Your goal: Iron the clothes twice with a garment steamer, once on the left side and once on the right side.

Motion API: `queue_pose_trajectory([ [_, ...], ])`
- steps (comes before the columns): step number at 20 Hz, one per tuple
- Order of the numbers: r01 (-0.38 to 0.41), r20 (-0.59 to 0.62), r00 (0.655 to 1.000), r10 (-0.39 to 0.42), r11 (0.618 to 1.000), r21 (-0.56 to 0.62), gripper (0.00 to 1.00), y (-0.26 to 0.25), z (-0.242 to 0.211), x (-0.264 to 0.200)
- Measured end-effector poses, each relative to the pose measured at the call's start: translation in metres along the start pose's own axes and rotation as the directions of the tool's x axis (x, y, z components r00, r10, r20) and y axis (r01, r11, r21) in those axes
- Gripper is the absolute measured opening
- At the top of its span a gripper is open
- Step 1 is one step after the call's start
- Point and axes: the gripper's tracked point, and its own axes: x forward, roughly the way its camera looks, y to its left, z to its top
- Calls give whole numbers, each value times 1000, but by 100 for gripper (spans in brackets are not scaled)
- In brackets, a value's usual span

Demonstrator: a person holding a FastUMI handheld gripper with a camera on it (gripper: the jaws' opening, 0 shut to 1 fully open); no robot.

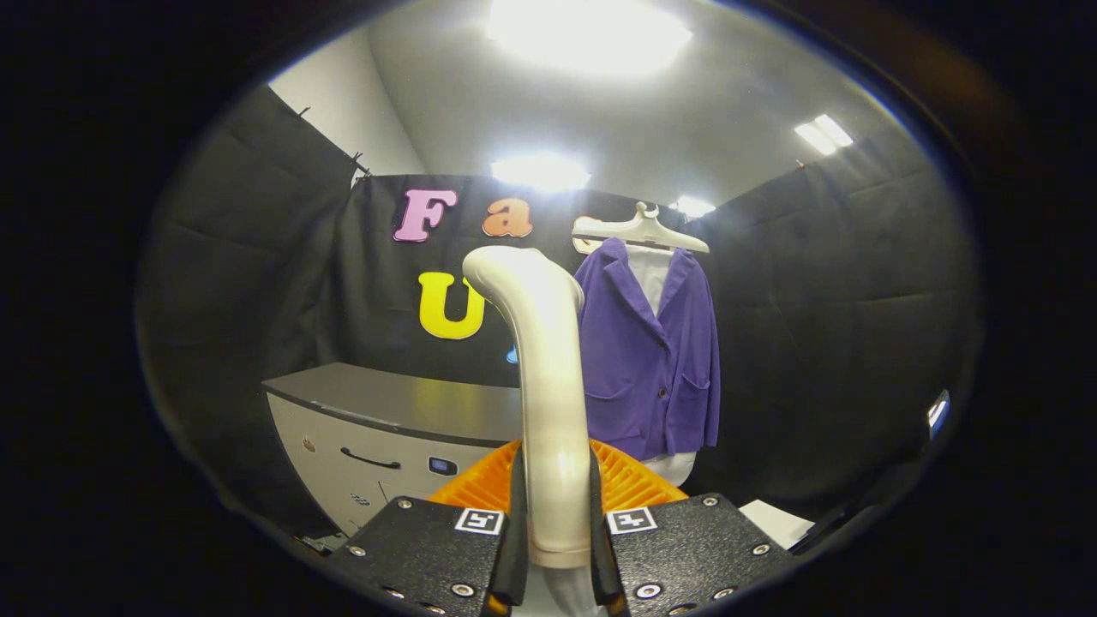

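My gripper is shut on the handle of the cream garment steamer, both fingers pressing its sides. The steamer rises upright between the fingers and its head curves away at the top. Beyond it hangs a purple jacket over a white shirt on a white hanger, in front of the black cloth wall. The steamer stands apart from the jacket and hides part of the jacket's left edge. An orange ribbed part lies just behind the fingers.
A grey cabinet with a dark handle and a flat top stands left of the steamer, below the wall. Black cloth walls close in on both sides. A white sheet lies low on the right.
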Motion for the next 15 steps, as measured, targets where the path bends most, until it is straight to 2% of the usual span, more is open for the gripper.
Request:
queue_pose_trajectory([
  [15, 1, -4, 1000, -1, 1000, 24, 29, -7, -1, 15],
])
